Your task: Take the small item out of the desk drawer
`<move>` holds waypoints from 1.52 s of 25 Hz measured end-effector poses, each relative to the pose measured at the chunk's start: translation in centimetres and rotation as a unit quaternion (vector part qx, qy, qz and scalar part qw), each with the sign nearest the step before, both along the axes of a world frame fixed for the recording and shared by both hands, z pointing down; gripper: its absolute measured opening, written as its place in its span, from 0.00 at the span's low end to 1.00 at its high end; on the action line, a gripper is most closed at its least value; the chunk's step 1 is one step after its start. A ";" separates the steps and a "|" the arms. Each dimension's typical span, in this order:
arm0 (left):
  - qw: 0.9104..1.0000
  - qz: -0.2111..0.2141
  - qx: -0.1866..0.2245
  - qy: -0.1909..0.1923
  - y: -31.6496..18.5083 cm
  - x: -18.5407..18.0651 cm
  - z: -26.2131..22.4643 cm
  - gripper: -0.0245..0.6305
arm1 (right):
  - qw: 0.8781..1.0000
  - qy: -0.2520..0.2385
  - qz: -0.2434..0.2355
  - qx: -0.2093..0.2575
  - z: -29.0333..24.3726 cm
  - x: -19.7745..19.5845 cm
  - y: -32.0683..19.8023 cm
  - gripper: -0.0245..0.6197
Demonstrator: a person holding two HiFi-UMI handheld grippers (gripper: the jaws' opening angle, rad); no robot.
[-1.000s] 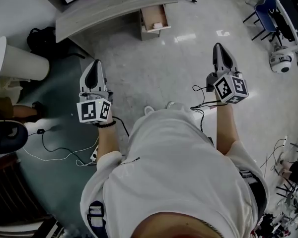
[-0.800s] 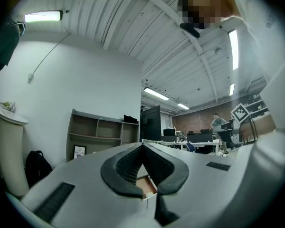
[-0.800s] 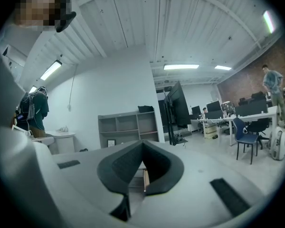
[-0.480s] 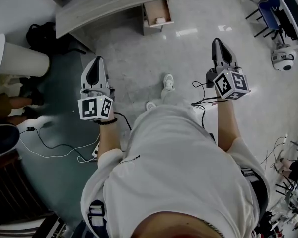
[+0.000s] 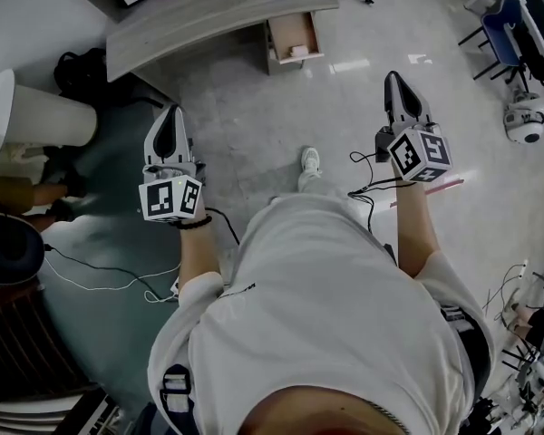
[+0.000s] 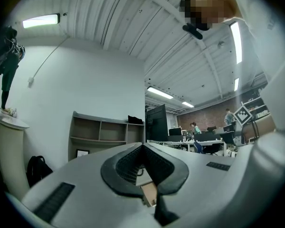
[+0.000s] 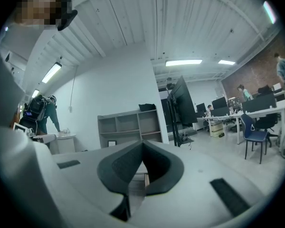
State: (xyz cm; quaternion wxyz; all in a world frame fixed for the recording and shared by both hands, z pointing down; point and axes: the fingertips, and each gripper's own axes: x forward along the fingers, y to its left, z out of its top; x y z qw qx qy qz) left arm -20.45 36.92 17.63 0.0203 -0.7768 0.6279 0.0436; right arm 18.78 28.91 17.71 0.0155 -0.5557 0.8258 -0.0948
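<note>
The grey desk [image 5: 190, 21] stands far ahead at the top of the head view. Its wooden drawer [image 5: 295, 34] is pulled open over the floor, and a small white item [image 5: 299, 51] lies at the drawer's front end. My left gripper [image 5: 171, 114] and right gripper [image 5: 395, 82] are held level above the floor, well short of the desk, both shut and empty. In the left gripper view the jaw tips [image 6: 143, 146] meet, with the drawer [image 6: 149, 191] showing below them. The right gripper [image 7: 142, 144] also shows its tips together.
A white round pedestal [image 5: 41, 114] and a black backpack [image 5: 82, 66] stand left of the desk. Cables [image 5: 100, 275] trail over the teal mat at left. A blue chair [image 5: 506, 27] and a white dome device [image 5: 526, 123] are at right. My shoe [image 5: 310, 159] is ahead.
The person has stepped towards the desk and both grippers have moved forward with them. One shoe has come forward into view. A pink strip on the floor now shows under the right gripper.
</note>
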 end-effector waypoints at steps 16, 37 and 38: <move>0.999 -0.026 -0.035 -0.019 -16.0 4.8 1.1 0.04 | 0.996 -0.008 -0.066 -0.059 5.1 1.8 -16.8 0.04; 0.995 -0.063 -0.077 -0.022 -24.9 7.2 4.6 0.04 | 0.985 -0.007 -0.113 -0.131 12.3 2.5 -26.9 0.04; 0.995 -0.059 -0.077 -0.020 -25.3 7.3 4.8 0.04 | 0.984 -0.006 -0.115 -0.134 12.6 2.4 -27.1 0.04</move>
